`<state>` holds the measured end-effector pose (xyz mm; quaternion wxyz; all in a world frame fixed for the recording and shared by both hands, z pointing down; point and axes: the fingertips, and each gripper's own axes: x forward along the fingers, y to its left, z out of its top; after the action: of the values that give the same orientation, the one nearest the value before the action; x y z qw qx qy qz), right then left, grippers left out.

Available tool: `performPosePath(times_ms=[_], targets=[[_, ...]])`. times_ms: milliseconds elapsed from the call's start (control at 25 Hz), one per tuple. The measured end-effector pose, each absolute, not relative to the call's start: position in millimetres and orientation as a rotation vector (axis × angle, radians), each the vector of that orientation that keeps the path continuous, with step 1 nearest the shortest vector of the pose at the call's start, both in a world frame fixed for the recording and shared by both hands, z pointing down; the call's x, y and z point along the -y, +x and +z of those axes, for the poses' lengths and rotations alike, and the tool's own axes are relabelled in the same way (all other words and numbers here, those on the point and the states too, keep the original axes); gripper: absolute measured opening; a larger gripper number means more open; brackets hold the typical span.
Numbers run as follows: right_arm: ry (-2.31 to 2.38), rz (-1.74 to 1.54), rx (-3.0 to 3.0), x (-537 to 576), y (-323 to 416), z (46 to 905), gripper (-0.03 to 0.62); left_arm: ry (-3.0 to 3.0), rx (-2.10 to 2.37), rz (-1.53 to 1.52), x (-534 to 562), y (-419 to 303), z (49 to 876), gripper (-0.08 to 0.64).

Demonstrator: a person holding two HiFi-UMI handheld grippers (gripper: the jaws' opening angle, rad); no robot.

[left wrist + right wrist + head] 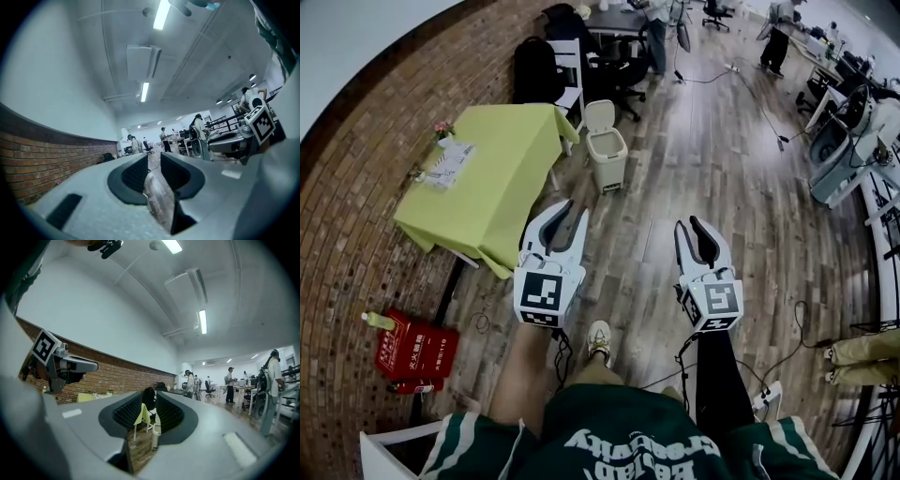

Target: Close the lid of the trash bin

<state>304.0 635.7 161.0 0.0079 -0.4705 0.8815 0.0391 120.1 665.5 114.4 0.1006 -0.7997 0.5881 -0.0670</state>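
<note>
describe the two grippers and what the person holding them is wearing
Both the left gripper and right gripper are light grey plastic, with two curved jaws lined by black ribbed pads. Each carries a cube with black-and-white square markers, and a thin black cable hangs below the left one. The right forearm wears a black sleeve. The garment is dark green with white lettering.

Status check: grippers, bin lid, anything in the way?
Left gripper and right gripper open, empty. Trash bin ahead, beside yellow-green table, lid up. Floor to it looks open.
</note>
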Motion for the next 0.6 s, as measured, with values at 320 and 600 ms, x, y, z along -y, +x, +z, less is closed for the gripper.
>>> performPosePath(times_ms=[320, 600], targets=[[-1.505, 0.152, -2.762, -535.9, 241.7, 157.9, 0.114, -2.420, -1.681, -0.189, -557.3, 68.4, 113.2, 0.091], [-1.541, 0.188, -2.775, -464.9, 200.8, 160.5, 0.120, -2.459, -1.642, -0.164, -478.1, 36.2, 116.4, 0.091]])
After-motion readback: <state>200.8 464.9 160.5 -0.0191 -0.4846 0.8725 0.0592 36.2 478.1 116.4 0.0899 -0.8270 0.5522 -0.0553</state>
